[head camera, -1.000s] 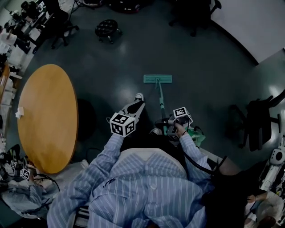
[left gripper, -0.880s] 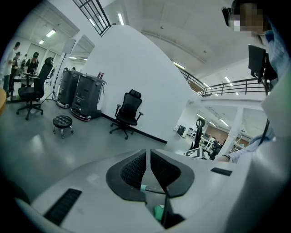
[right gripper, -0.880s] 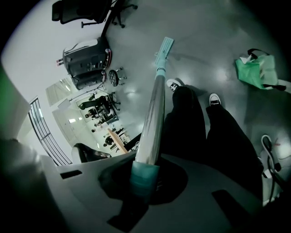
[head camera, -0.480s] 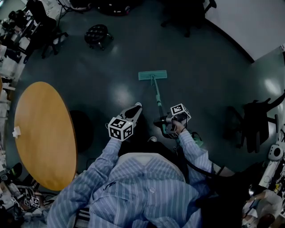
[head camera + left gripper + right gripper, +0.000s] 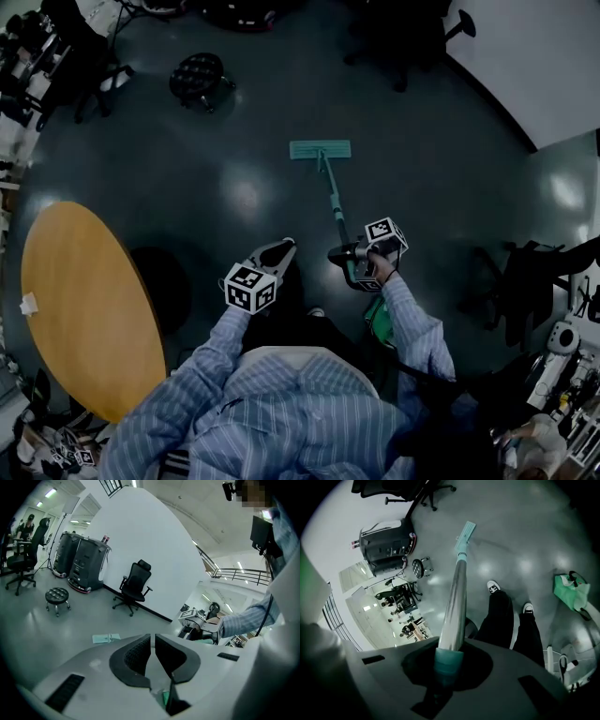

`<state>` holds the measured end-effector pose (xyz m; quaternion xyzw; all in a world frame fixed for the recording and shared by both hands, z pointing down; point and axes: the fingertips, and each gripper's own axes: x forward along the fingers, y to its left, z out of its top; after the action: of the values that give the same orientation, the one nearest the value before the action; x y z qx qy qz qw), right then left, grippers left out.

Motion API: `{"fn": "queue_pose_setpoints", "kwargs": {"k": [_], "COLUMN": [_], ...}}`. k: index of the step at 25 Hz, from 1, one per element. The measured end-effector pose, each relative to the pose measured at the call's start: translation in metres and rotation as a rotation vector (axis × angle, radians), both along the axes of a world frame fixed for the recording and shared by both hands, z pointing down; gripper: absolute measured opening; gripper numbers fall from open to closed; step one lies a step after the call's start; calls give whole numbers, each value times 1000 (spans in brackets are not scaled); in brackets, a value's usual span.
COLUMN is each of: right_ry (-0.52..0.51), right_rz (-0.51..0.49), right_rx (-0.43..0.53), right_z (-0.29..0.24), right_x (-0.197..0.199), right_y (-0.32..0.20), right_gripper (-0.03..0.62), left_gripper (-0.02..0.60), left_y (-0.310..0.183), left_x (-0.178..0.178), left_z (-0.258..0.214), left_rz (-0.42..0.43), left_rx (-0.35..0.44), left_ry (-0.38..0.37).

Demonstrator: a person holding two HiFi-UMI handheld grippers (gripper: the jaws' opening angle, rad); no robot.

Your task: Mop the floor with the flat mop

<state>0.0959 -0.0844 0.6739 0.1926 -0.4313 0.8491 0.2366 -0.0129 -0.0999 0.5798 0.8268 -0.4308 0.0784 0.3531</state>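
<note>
On the glossy dark grey floor [image 5: 187, 187]: I see the teal flat mop head [image 5: 321, 149] lying flat, well apart from the oval orange-brown wooden table [image 5: 80, 300], out past its far right side.
Mop handle: the slim metal pole [image 5: 333, 202] slants from the mop head back toward me. It stands farther from the table than my left claw does.
Right claw: my right gripper [image 5: 449, 665] is clamped on the teal sleeve at the near end of the pole. In the right gripper view the pole runs straight out from between the jaws to the mop head.
Left claw: my left gripper [image 5: 153, 648] has its black ribbed jaws closed to a thin slit, and I see nothing held in them. It hovers between the table and the pole, touching neither.
Stool: a small black round stool [image 5: 197, 75] stands beyond the table's far end, well apart from the mop head.
Bag: a bright green bag [image 5: 380, 323] sits on the floor, on the side of the pole away from the table and near my right sleeve.
Legs: black trousers [image 5: 506, 616] and two white-toed shoes show just beside the pole in the right gripper view.
</note>
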Motion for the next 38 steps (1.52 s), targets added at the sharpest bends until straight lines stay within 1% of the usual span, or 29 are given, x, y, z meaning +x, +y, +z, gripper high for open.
{"fn": "queue_pose_setpoints", "kwargs": {"k": [3, 8, 11, 14, 17, 20, 22, 24, 28, 31, 34, 36, 38], "right_ry": [16, 45, 68, 86, 109, 139, 150, 166, 210, 206, 208, 217, 217], "right_rz": [-14, -57, -80, -80, -53, -38, -33, -29, -53, -25, -6, -12, -5], "right_rx": [1, 31, 44, 54, 59, 68, 79, 93, 123, 128, 134, 135, 134], "right_z": [-4, 13, 21, 26, 30, 38, 44, 50, 62, 65, 67, 69, 68], "right_x": [-14, -31, -45, -55, -66, -74, -79, -84, -90, -99, -111, -116, -117], "right_y": [-37, -123, -170, -220, -264, -304, -328, -351, -397, -427, -442, -441, -436], "right_gripper": [35, 35, 35, 35, 35, 35, 35, 35, 35, 35, 35, 35, 35], "left_gripper": [32, 32, 32, 32, 32, 32, 32, 32, 32, 32, 32, 32, 32], "left_y": [-23, -81, -103, -121, -133, -141, -143, -144, -141, -133, -126, -121, -119], "left_x": [-14, -39, -59, -73, -84, -97, -105, -112, -119, -124, -132, -137, -142], "left_z": [-1, 10, 16, 27, 42, 52, 57, 60, 66, 74, 72, 65, 59], "left_rz": [-3, -19, -26, -26, -13, 1, -7, -32, -78, -84, -82, -95, -112], "left_rx": [-6, -18, -21, -24, -45, -57, -66, -72, -87, -107, -110, -106, -97], "left_ry": [13, 29, 37, 37, 19, -2, -1, 22, 108, 124, 158, 189, 197]}}
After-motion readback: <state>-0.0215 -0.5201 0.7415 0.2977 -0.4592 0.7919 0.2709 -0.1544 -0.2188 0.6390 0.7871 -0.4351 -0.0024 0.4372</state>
